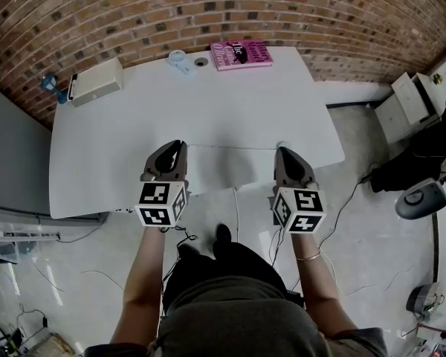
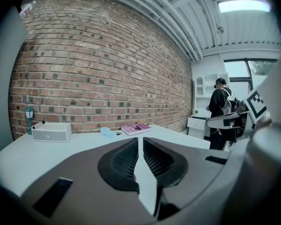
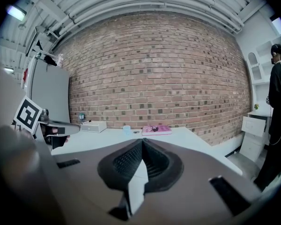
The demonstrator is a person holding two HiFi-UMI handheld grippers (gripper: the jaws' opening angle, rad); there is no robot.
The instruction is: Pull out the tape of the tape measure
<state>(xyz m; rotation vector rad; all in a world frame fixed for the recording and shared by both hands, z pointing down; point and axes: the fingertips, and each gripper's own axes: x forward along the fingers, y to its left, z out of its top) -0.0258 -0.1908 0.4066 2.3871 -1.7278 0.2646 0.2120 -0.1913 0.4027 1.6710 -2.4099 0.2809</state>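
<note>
Both forearms (image 1: pixel 143 274) outstretched | left gripper (image 1: pixel 181 143) jaws ajar | right gripper (image 1: pixel 280 149) closed

White rectangular table (image 1: pixel 208 117) sits before the red brick wall (image 1: pixel 134 13). Along its far edge, left to right: white boxy device (image 1: pixel 97 82), small pale-blue round object (image 1: pixel 178 56), pink hardcover book (image 1: pixel 241 54). Left gripper (image 1: pixel 180 146) and right gripper (image 1: pixel 283 152) over the near edge, well apart.

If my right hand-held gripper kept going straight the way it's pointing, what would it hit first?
Most likely the bare white table, since the right hand-held gripper aims slightly down across it. If it skimmed above the top, the pink book at the far edge is nearest that line, though depth is unclear.
</note>
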